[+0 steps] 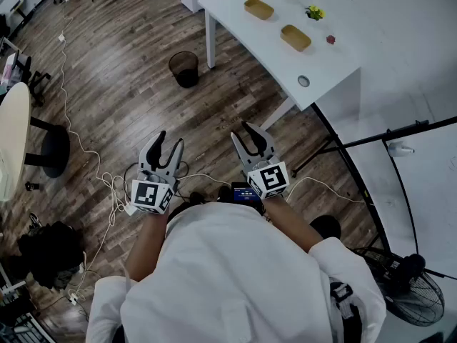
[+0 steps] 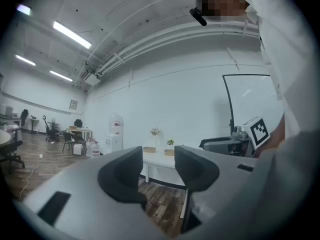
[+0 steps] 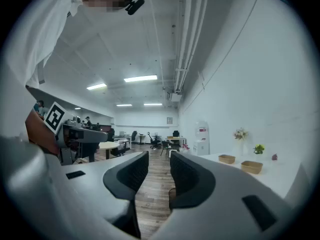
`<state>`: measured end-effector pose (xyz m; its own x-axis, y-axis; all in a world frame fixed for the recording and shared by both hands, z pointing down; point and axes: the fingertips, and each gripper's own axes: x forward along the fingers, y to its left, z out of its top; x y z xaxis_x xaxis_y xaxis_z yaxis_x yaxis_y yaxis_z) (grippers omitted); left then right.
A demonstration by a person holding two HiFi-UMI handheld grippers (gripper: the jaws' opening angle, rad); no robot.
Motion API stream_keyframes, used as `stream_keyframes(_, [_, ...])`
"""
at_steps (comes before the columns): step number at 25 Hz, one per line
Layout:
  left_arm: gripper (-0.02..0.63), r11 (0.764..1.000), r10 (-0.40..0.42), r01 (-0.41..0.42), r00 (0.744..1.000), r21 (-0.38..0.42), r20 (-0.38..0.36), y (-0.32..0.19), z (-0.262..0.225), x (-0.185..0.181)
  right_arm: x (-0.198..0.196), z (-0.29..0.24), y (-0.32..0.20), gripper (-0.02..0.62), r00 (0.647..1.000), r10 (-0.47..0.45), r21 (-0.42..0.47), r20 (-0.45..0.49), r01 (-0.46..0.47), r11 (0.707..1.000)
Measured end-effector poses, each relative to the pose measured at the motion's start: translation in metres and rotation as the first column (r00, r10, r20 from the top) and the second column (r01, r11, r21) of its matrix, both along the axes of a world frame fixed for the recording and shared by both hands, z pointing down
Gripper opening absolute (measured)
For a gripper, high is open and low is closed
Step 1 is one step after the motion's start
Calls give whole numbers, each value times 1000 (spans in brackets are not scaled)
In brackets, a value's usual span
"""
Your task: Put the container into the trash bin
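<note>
Jaws of the left gripper and the right gripper stand apart, released, with nothing between the dark textured pads. Both tools are held level in front of the person's white sleeves, and each carries a cube with square markers.

Left gripper view: the left gripper frames a white table in its gap, and the right gripper's marker cube shows at the right edge.

Right gripper view: the right gripper looks down a long room of wood-plank flooring, a depth that the head view does not give.

Head view only: loose white cables lie over the brown planks. A dark, round, open-topped trash bin stands on the floor near the table's leg.

On the smooth top of the white table lie two shallow tan containers with rounded corners, well apart from both grippers. These are the near container and the far container; neither is in the bin. Close by them stands a small yellow-flowered plant.

Against the far wall, in both gripper views, a white water dispenser stands upright.
</note>
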<state>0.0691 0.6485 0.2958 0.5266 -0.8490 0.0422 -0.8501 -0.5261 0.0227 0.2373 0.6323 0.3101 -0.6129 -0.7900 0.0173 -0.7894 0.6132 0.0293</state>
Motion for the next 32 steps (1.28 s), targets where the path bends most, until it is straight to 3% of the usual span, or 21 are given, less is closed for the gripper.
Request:
stream_keyframes(5, [192, 1000, -12, 13, 999, 8, -30, -2, -1, -14, -9, -11, 2, 153, 1000, -22, 52, 10, 21, 998])
stream_keyframes(8, [190, 1000, 2, -2, 1000, 10, -22, 0, -2, -12, -6, -13, 8, 155, 998, -34, 58, 52, 31, 998])
stream_keyframes(13, [179, 1000, 17, -16, 1000, 15, -16, 3, -2, -4, 3, -17, 18, 153, 999, -13, 73, 41, 10, 997])
stream_keyframes(21, [179, 999, 52, -52, 998, -4, -17, 5, 3, 16, 24, -11, 19, 153, 998, 31, 55, 49, -34, 998])
stream_keyframes(32, [179, 999, 39, -39, 999, -17, -9, -4, 0, 26, 38, -5, 13, 152, 998, 14, 22, 69, -16, 1000])
